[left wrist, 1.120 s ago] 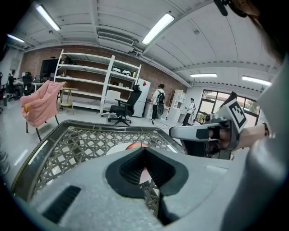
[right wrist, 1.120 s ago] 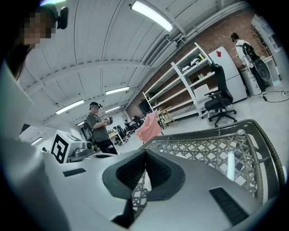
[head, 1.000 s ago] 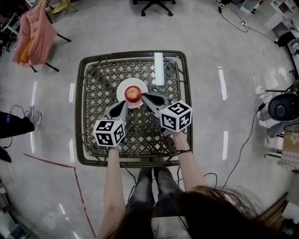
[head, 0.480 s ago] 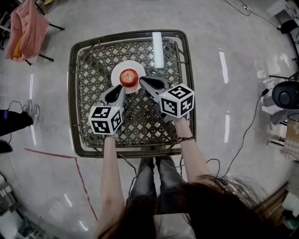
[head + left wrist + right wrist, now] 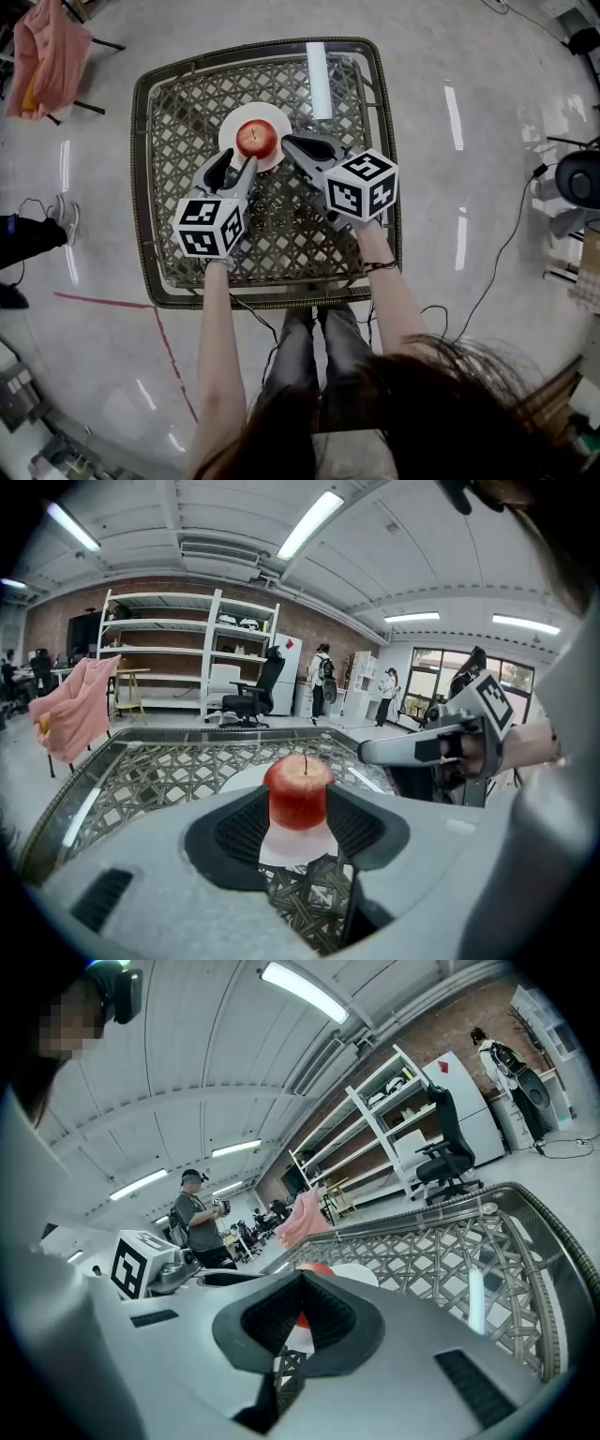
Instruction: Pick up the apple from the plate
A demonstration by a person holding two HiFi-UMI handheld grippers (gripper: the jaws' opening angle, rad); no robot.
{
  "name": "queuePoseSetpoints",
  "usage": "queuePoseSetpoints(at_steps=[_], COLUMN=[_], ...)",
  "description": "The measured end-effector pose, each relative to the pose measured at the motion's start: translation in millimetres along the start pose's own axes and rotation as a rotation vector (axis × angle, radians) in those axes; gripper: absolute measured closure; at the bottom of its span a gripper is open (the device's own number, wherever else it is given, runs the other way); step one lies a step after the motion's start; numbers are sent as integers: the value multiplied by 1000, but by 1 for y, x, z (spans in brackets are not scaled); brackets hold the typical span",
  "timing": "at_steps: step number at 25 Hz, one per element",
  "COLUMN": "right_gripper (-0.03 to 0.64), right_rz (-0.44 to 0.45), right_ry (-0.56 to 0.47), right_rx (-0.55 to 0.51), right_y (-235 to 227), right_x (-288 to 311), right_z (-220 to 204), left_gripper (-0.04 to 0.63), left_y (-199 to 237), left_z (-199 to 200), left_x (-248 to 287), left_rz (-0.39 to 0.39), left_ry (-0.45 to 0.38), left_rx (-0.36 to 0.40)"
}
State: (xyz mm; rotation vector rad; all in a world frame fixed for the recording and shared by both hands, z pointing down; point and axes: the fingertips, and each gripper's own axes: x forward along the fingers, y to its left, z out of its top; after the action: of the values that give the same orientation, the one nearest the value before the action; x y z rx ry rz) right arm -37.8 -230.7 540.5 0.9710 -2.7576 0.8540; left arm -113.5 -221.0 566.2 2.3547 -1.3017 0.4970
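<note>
Table (image 5: pixel 300 262): carries the plate toward its far edge, about midway along.
Right gripper (image 5: pixel 292 142): jaws closed and empty, tips by the plate's right rim.
Left gripper (image 5: pixel 234 167): jaws have just been opening and stand apart; the apple shows in the gap, untouched.
Plate (image 5: pixel 232 127): bears the apple.
Apple (image 5: pixel 256 139): upright, not yet gripped. The approach looks nearly done; closing and lifting remain.

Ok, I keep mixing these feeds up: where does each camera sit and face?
Head view: on the person's head, looking steeply down at table, apple, forearms, left gripper, right gripper.
Left gripper view: rides that gripper, looking along its empty, just-opening jaws at the apple ahead on its plate.
Right gripper view: looks along its shut jaws; apple beyond.
All share the apple.
</note>
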Motion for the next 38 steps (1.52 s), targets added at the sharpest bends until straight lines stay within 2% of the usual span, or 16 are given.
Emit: queuePoseSetpoints(at_steps=[2, 10, 22, 29, 38], right_gripper=[607, 607, 607, 607, 607], right_rz=[-4, -5, 10, 23, 18], right_ry=[2, 6, 21, 13, 29], right_rx=[0, 2, -22, -31, -33], right_y=[-4, -13, -20, -22, -28], right_x=[0, -1, 5, 10, 12], right_z=[-2, -9, -16, -10, -16], left_gripper=[384, 352, 230, 209, 186], left_y=[2, 3, -1, -5, -10], left_z=[1, -2, -1, 4, 3], left_x=[2, 10, 22, 30, 43], left_rz=[7, -3, -56, -84, -132], left_ry=[-10, -20, -53, -76, -50], left_rx=[18, 51, 141, 196, 268])
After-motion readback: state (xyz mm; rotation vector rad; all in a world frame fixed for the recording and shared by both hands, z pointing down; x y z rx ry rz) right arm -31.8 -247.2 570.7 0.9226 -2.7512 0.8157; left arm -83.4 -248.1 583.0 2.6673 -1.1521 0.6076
